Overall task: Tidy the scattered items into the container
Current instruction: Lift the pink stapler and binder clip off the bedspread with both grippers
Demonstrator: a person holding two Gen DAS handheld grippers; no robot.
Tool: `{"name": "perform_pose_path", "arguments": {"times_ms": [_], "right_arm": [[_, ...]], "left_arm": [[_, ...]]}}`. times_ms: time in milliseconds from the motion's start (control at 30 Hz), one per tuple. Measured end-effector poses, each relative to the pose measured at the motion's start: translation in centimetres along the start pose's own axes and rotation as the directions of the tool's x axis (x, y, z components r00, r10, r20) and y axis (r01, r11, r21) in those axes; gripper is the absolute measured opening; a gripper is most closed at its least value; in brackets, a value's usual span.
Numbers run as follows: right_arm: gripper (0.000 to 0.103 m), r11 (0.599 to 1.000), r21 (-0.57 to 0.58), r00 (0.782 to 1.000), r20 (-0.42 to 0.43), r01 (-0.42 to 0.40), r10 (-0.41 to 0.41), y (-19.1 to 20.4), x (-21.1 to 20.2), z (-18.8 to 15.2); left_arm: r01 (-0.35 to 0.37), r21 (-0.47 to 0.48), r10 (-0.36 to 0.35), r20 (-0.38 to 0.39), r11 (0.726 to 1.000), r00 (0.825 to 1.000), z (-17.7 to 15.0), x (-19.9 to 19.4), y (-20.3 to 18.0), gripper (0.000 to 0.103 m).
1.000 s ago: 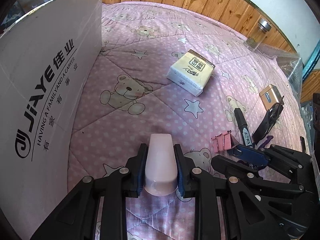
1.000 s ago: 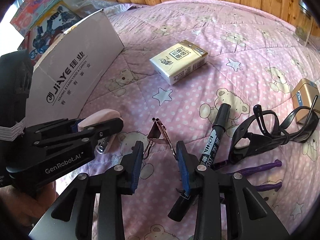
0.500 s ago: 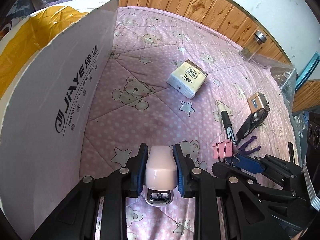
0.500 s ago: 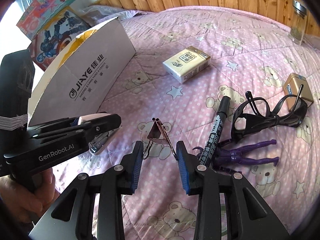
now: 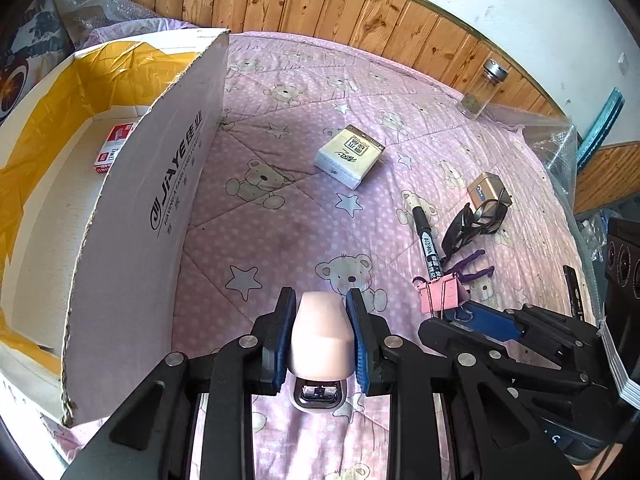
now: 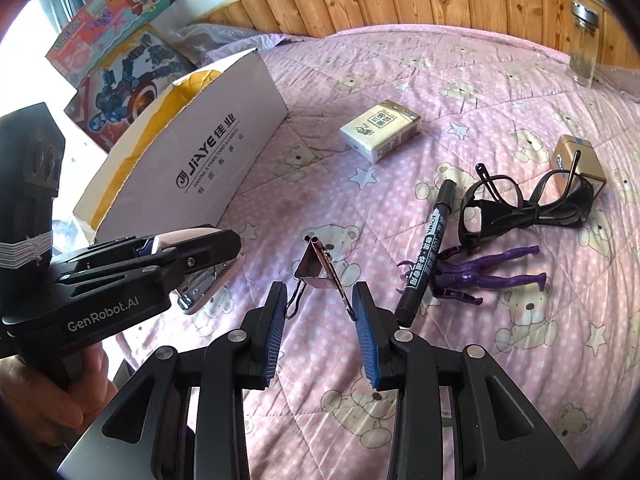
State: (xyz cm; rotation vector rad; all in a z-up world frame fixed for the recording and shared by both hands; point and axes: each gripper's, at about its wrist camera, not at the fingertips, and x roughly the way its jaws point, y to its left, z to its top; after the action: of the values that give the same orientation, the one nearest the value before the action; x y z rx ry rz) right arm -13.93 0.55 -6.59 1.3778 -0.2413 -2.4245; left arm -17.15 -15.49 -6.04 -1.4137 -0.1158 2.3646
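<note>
My left gripper [image 5: 322,304] is shut on a pale pink stapler [image 5: 322,340], held above the pink bear quilt just right of the white cardboard box [image 5: 160,200]. The box is open at the top, with yellow lining and a small red packet [image 5: 114,148] inside. My right gripper [image 6: 320,296] is shut on a pink binder clip [image 6: 316,264], its pads pressing the wire handles. From the right wrist view, the stapler [image 6: 208,276] hangs in the left gripper [image 6: 224,244], to the left of the clip and near the box [image 6: 208,152].
On the quilt lie a tissue pack [image 6: 380,130], a black marker [image 6: 426,248], black glasses [image 6: 520,208], a purple figure [image 6: 480,272] and a gold box [image 6: 576,160]. A glass jar [image 6: 584,40] stands by the wooden wall. Toy boxes [image 6: 116,52] sit behind the container.
Both grippers have risen from the quilt, carrying the stapler and the binder clip. The inside of the box has come into the left wrist view.
</note>
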Motion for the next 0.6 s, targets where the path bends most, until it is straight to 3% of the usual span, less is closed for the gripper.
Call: {"name": "perform_pose_path", "arguments": {"times_ms": [600], "right_arm": [[0.035,1.0,0.006,0.998,0.055,-0.003,0.003,0.8,-3.8,-2.1]], "left_arm": [[0.011,0.064,-0.014,0.054,0.998,0.998,-1.2,-4.2,-3.0,0.027]]}}
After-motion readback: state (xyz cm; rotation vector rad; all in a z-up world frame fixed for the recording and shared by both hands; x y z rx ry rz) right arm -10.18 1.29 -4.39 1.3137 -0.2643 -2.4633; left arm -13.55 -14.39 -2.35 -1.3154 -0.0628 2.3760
